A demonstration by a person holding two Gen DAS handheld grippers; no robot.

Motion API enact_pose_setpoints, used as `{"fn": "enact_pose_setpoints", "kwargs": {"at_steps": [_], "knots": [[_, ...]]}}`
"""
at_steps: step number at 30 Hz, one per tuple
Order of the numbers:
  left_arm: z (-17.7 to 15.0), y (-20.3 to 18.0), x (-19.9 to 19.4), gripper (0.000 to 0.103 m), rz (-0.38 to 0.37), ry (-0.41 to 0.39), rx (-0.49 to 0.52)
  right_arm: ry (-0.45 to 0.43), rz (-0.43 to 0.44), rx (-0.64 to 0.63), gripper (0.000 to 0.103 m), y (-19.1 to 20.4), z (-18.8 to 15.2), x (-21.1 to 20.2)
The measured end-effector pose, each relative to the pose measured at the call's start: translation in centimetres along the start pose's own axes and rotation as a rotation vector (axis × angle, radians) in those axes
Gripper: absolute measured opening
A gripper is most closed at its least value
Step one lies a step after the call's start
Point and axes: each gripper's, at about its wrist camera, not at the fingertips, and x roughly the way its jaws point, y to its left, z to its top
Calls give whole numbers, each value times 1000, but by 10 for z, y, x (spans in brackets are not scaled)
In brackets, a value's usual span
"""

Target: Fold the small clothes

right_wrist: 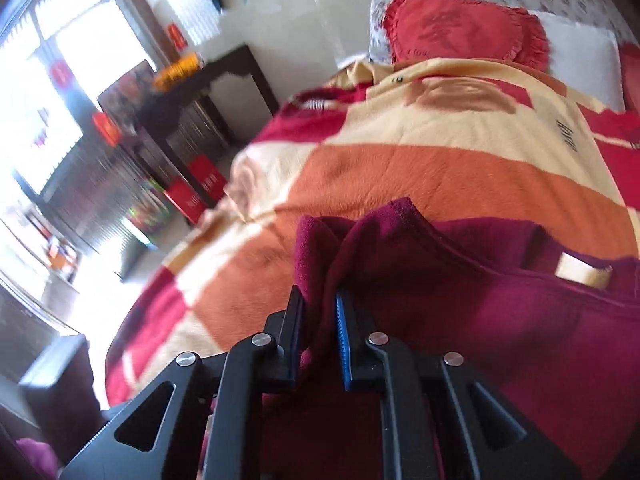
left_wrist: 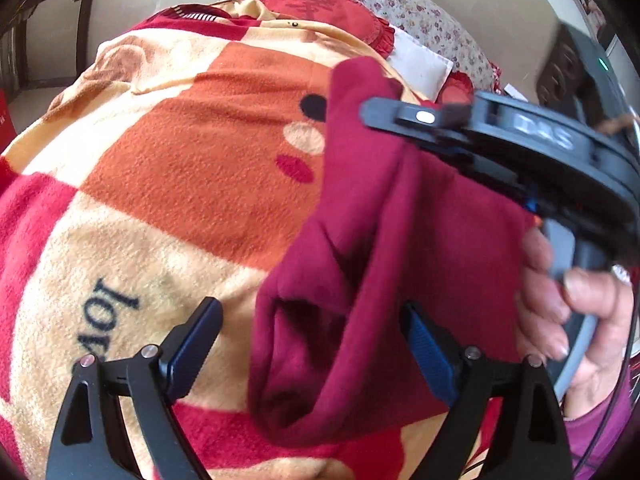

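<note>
Maroon garment (left_wrist: 360, 264) bunched on the bed's orange-and-cream blanket (left_wrist: 180, 168), one end lifted. Right tongs (right_wrist: 320, 320) clamped on a fold of it. Left tongs (left_wrist: 312, 344) spread wide around its near bunched part, not gripping.

We note black linkage arms, silver screws, blue ribbed pads on the left gripper (left_wrist: 312, 344) and right gripper (right_wrist: 318, 336) — magenta sleeve (left_wrist: 600, 436) at four o'clock.

matt maroon fleece garment (left_wrist: 360, 280) on fuzzy blanket (left_wrist: 180, 160).
</note>
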Motion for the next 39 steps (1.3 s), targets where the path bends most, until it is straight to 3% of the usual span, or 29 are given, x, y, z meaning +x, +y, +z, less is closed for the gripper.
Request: {"fn": "enact_pose_setpoints", "kwargs": {"at_steps": [1,3,4,7,9,10,11,14,18,22,23,25,29,33,36,38,39], "knots": [[2,-3,1,89,-16,-1,5,-11,23,12,0,-3,0,-8],[4,-13,4,66,-36,15,36,-35,40,20,0,-8,-3,-23],[4,-18,5,48,-39,22,49,-40,44,21,0,-9,-4,-27],[2,-27,2,30,-44,-2,68,-48,42,45,0,-17,-8,-32],[-3,-33,-5,25,-41,-20,92,-54,56,79,2,-22,-11,-33],[-6,-38,-9,24,-36,-29,113,-51,63,103,7,-24,-11,-33],[-8,-41,-12,23,-29,-36,131,-46,67,122,20,-27,-11,-34],[-13,-51,-18,23,-12,-45,171,-32,61,158,46,-25,-8,-32],[-13,-57,-20,23,-9,-47,176,7,55,105,47,-9,-4,-22],[-12,-66,-20,23,4,-46,192,99,-41,39,47,4,1,6],[-13,-67,-22,22,8,-46,196,104,-63,13,44,5,1,9],[-12,-71,-26,22,-1,-49,199,84,-127,-38,5,7,-1,7],[-10,-92,-41,22,-52,-56,235,-29,-102,-30,0,-4,-7,-36],[-7,-136,-47,23,-151,-52,294,-107,-54,23,0,-28,-11,-95],[-15,-174,-50,44,-230,-30,323,-151,-53,60,0,-54,-18,-139],[-18,-189,-52,69,-297,-3,323,-170,-91,70,0,-73,-25,-164],[-19,-195,-54,72,-325,9,320,-181,-115,85,0,-88,-31,-176]]}}
